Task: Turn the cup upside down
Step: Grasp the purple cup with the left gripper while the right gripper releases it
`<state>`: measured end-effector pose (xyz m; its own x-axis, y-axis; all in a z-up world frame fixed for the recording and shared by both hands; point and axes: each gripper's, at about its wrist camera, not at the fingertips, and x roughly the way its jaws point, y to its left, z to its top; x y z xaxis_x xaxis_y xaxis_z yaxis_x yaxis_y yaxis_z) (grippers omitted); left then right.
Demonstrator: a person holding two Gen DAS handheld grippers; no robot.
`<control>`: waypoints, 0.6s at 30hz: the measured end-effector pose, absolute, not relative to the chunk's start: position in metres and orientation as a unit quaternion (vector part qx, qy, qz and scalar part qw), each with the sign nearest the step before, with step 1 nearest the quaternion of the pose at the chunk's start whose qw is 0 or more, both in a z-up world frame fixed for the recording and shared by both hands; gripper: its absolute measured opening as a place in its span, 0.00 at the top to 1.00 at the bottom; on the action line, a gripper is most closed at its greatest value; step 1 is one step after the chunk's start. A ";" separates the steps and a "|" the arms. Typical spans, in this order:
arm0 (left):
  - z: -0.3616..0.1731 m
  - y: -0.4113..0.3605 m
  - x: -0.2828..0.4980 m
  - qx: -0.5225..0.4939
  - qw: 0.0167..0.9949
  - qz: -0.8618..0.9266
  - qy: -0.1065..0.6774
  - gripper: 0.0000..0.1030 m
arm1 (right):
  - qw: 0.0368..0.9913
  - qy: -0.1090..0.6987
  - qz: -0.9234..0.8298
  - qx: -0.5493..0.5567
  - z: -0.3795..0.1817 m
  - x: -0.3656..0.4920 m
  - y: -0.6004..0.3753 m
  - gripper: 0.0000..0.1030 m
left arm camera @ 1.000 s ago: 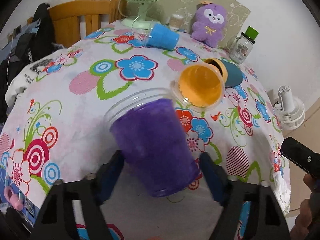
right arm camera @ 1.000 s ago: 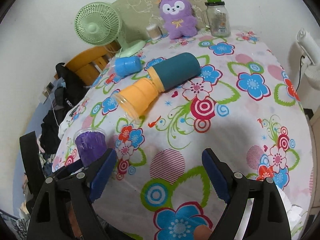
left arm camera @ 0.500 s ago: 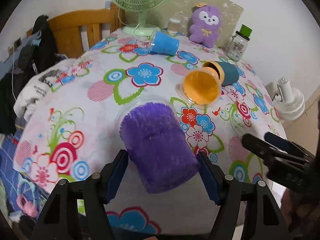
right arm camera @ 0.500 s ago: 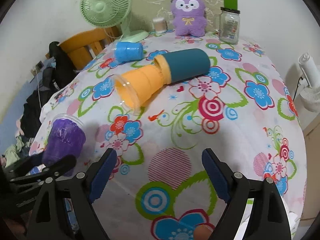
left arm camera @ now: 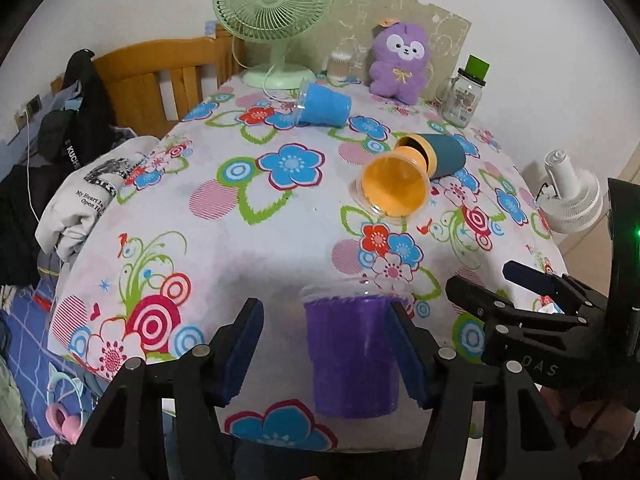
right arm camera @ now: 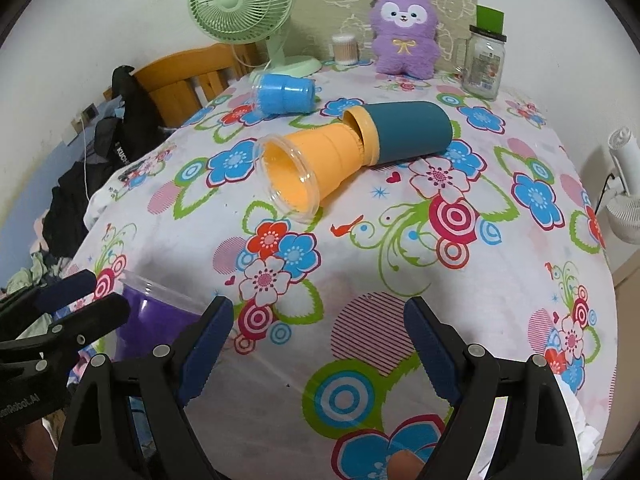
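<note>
1. The left tongs [left arm camera: 324, 344] are spread apart; the purple cup [left arm camera: 350, 354] stands between their blue pads, nearer the right pad [left arm camera: 404, 346], which seems to touch or overlap its side, though the fisheye view leaves that unsure. The left pad is clear of it.
2. The purple cup sits rim-down on the worktop [left arm camera: 280, 256], close to its near edge, its clear rim against the flowered cloth and its base uppermost.
3. The right tongs [right arm camera: 318, 344] are open over the near edge of the worktop with nothing between the pads, just beside the left tongs.
4. Toward the middle of the worktop an orange cup [left arm camera: 394, 190] lies on its side, its base tucked in the mouth of a teal cup [left arm camera: 444, 154], also on its side.
5. Nearer the far edge a blue cup [left arm camera: 324, 104] lies on its side.
6. Along the far edge stand a green fan [left arm camera: 274, 4], a purple plush toy [left arm camera: 400, 66] and a glass jar [left arm camera: 464, 96].
</note>
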<state>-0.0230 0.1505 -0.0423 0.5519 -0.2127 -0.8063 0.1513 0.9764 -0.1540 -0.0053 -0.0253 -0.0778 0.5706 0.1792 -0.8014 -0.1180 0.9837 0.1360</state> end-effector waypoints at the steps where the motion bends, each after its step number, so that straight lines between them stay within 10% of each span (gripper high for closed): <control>1: -0.041 0.150 -0.025 -0.035 0.882 -0.108 0.457 0.35 | 0.886 0.456 0.082 0.036 -0.078 -0.006 -0.027 0.14; 5: -0.041 0.147 -0.036 -0.036 0.891 -0.118 0.436 0.02 | 0.887 0.453 0.077 0.044 -0.078 -0.006 -0.034 0.14; 18: -0.084 0.114 -0.040 0.007 0.878 -0.149 0.454 0.10 | 0.886 0.460 0.037 0.048 -0.086 -0.011 -0.059 0.14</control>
<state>-0.0404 0.1144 -0.0842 0.5431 -0.2562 -0.7996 0.2690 0.9552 -0.1233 -0.0107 -0.0590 -0.0856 0.5739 0.1087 -0.8117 -0.0208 0.9928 0.1183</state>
